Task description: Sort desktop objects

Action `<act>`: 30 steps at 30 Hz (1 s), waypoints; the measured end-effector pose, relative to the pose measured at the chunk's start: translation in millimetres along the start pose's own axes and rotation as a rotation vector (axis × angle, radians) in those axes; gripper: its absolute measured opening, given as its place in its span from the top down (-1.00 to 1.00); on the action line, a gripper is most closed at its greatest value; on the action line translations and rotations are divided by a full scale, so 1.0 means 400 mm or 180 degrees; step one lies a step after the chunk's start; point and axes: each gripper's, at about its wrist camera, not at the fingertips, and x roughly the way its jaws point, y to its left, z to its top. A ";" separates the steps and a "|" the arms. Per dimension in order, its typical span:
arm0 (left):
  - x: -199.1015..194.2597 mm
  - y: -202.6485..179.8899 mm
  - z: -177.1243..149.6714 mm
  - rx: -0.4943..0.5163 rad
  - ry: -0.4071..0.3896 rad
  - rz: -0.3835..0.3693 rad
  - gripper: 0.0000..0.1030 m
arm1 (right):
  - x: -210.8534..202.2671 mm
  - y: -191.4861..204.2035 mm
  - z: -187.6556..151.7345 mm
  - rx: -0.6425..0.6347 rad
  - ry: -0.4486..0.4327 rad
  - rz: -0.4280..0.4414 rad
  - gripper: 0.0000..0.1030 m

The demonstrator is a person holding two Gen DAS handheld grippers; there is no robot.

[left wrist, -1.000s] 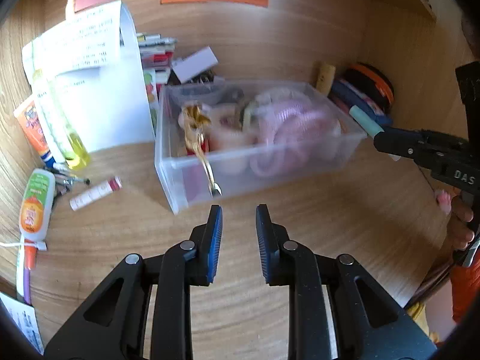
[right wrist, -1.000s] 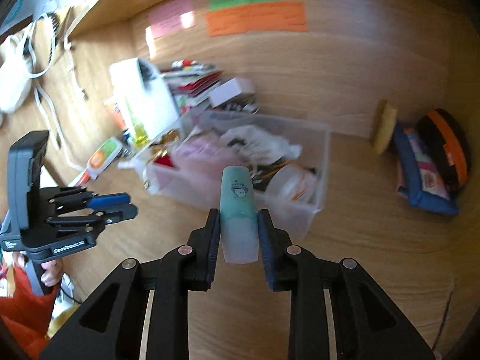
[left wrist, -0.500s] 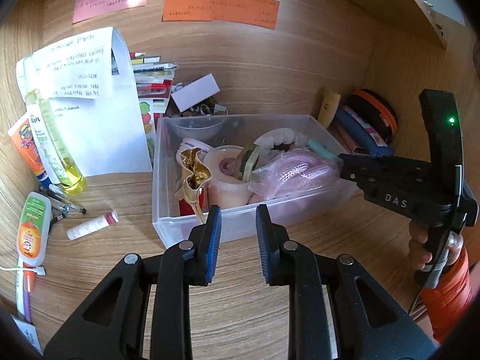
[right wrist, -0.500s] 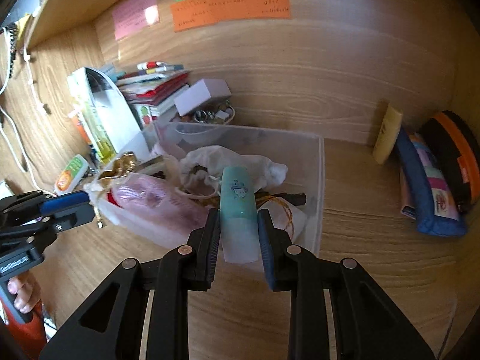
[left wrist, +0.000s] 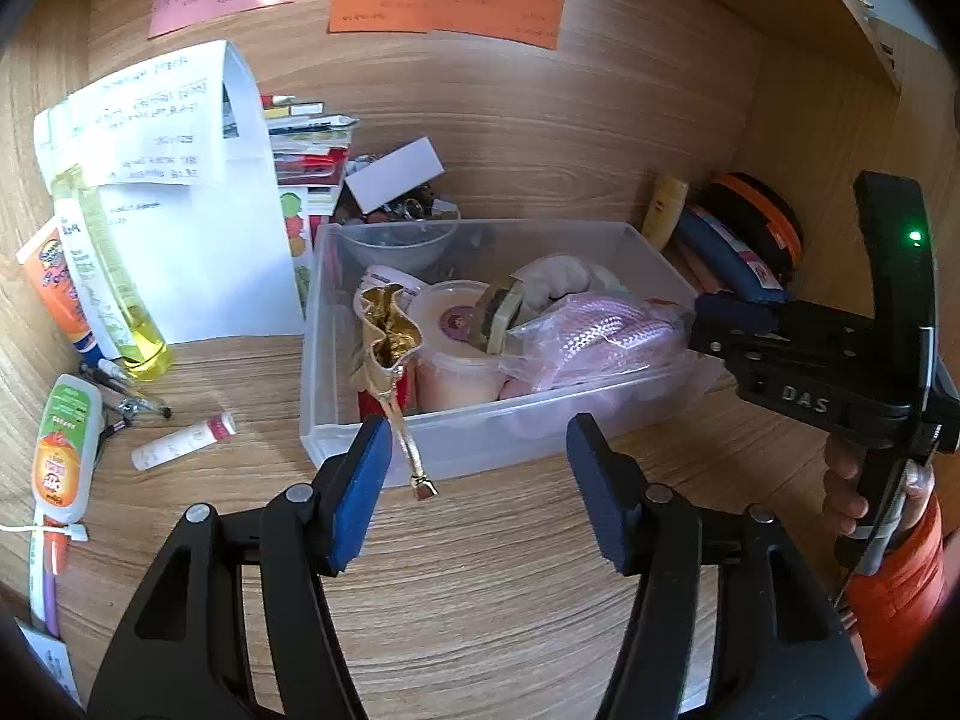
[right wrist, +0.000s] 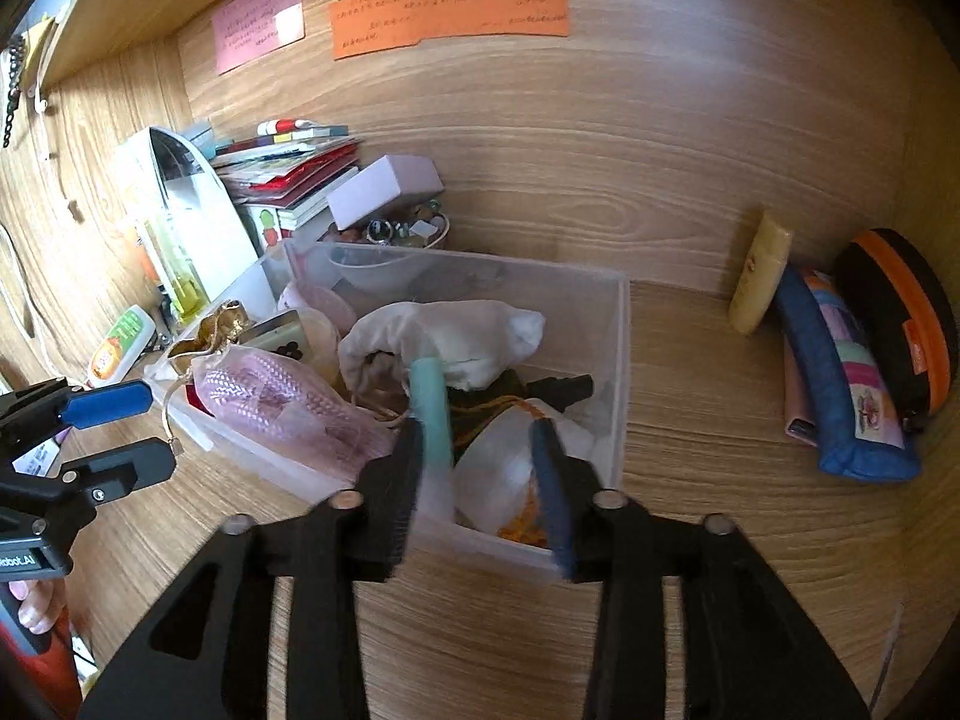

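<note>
From the left wrist camera, the left gripper (left wrist: 477, 468) is hanging over bare wood at the front of the desk (left wrist: 480, 612), its jaws opening and standing apart with nothing pressed between them; only a gold cord end is dangling in the gap. That cord is trailing from a gold pouch (left wrist: 387, 330) draped over the front wall of the clear bin (left wrist: 498, 438), which is sitting mid-desk. Inside the bin a pink mesh bag (left wrist: 600, 336) and a round lidded tub (left wrist: 459, 324) are lying side by side. The right gripper (left wrist: 708, 324) is reaching over the bin's right end; its body is showing the letters "DAS" and a green light. On the back wall, pink, green and orange notes (left wrist: 444, 6) are carrying handwriting too small to read. Near the desk's left edge a squeeze tube (left wrist: 63, 450) with an orange label and a small lip-balm stick (left wrist: 183, 441) are lying flat.

From the right wrist camera, the right gripper (right wrist: 474, 450) is opening its jaws over the bin's (right wrist: 618, 360) near right corner. A teal tube (right wrist: 432, 402) is lying along the left finger, the right finger well clear of it, so it is not clamped. The left gripper (right wrist: 129, 426) is showing spread fingers at the bin's left end. Open wood is stretching from the bin's right wall to a pencil case (right wrist: 840, 384) and an orange-rimmed case (right wrist: 906, 330) in the right back corner.
</note>
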 end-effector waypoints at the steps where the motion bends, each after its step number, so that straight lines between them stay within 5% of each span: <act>1: -0.003 0.000 -0.001 0.0000 -0.0006 0.0008 -0.25 | -0.005 -0.001 -0.002 0.0004 -0.0015 0.0005 0.22; 13: -0.034 0.001 -0.011 -0.0086 -0.0041 0.0055 -0.39 | -0.092 0.013 -0.027 -0.0004 -0.0188 0.0011 -0.07; 30: -0.094 -0.005 -0.038 -0.0292 -0.0341 0.0498 -0.56 | -0.188 0.091 -0.095 -0.0045 -0.0524 -0.0089 -0.41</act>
